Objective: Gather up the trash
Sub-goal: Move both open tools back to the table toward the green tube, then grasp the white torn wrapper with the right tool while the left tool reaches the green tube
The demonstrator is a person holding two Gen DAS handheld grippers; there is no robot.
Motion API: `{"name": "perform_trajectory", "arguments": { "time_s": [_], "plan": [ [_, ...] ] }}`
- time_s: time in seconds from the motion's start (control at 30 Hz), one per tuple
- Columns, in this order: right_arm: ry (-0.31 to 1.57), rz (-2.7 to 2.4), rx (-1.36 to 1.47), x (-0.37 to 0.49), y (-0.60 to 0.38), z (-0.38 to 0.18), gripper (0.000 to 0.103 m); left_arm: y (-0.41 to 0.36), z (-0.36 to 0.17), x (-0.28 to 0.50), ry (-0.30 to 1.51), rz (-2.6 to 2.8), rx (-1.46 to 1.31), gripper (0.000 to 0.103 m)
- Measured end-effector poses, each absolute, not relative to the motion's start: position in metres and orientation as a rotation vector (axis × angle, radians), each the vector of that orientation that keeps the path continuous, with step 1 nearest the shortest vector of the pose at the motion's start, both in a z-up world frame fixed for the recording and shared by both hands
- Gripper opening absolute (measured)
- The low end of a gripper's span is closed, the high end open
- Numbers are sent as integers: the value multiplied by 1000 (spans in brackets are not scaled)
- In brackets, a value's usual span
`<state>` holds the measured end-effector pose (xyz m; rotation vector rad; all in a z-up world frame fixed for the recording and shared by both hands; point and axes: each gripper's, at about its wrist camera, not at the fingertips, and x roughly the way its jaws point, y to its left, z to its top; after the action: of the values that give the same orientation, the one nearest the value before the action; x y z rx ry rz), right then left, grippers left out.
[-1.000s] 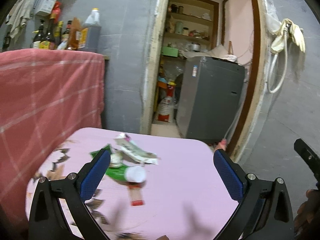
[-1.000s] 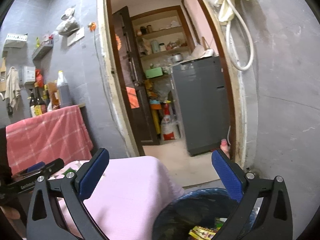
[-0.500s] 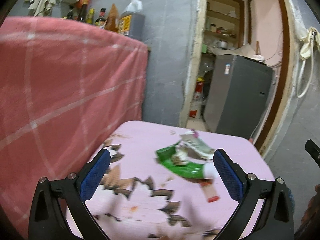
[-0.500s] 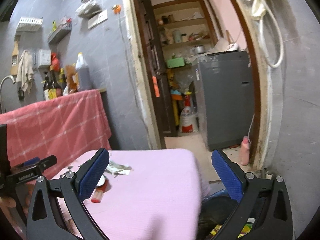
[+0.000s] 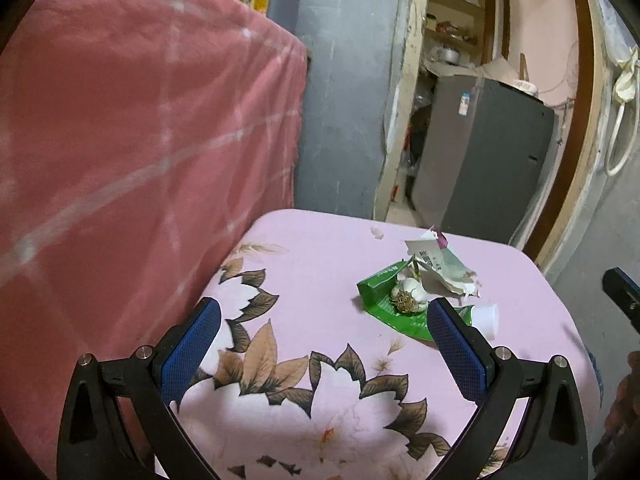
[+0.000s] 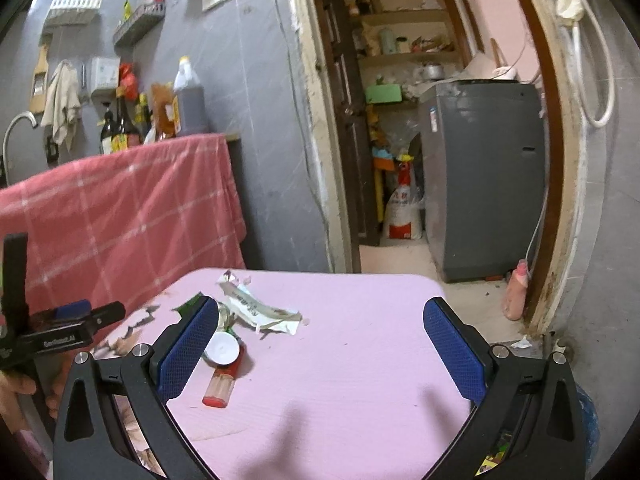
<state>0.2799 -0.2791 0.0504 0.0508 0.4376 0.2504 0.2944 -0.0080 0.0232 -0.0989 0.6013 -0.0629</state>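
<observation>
Over the pink flowered tabletop both grippers hang wide open with nothing between their blue pads. Just off the left gripper, on its right side, sits the little heap of trash: a green wrapper with a garlic bulb on it, a torn white packet across the top, and a white cap. From the right gripper the same pile lies by its left pad, a small red-ended tube nearest. A blue-lined bin peeks in at lower right
</observation>
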Motion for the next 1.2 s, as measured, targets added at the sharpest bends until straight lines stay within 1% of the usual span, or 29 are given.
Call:
{"name": "perform_trajectory", "arguments": {
  "time_s": [0.17, 0.23, 0.3, 0.33, 0.4, 0.43, 0.5, 0.53, 0.6, 0.83, 0.9, 0.97, 1.03, 1.1, 1.13, 1.2],
  "plan": [
    [518, 290, -19, 305, -265, 41, 103, -13, 19, 312, 633, -111, -66, 99],
    [551, 312, -38, 315, -261, 36, 103, -13, 16, 320, 650, -131, -66, 94],
    [581, 327, -51, 327, -260, 31, 100, -14, 13, 327, 670, -153, -68, 83],
    [597, 338, -52, 334, -258, 30, 99, -15, 11, 330, 679, -164, -67, 81],
    [630, 364, -49, 348, -255, 28, 94, -16, 9, 335, 693, -182, -61, 71],
    [651, 377, -52, 356, -253, 27, 93, -16, 7, 338, 699, -193, -59, 69],
    [679, 395, -65, 367, -247, 24, 85, -19, 5, 344, 713, -213, -54, 60],
    [697, 402, -77, 373, -243, 22, 83, -20, 3, 346, 719, -223, -51, 58],
    [725, 417, -94, 381, -236, 17, 78, -21, 3, 350, 725, -234, -50, 50],
    [803, 474, -148, 402, -208, 2, 68, -26, 4, 362, 731, -270, -50, 36],
    [820, 492, -164, 407, -202, 0, 65, -26, 5, 364, 741, -291, -60, 30],
    [838, 512, -178, 413, -197, -2, 62, -26, 5, 367, 748, -308, -68, 26],
    [864, 535, -184, 418, -193, -6, 57, -27, 5, 368, 749, -309, -71, 26],
    [877, 541, -199, 422, -190, -9, 46, -27, 7, 369, 745, -313, -73, 25],
    [879, 547, -206, 422, -189, -10, 44, -27, 7, 370, 744, -313, -72, 25],
    [883, 554, -210, 422, -188, -11, 34, -27, 6, 369, 743, -313, -68, 24]
  ]
}}
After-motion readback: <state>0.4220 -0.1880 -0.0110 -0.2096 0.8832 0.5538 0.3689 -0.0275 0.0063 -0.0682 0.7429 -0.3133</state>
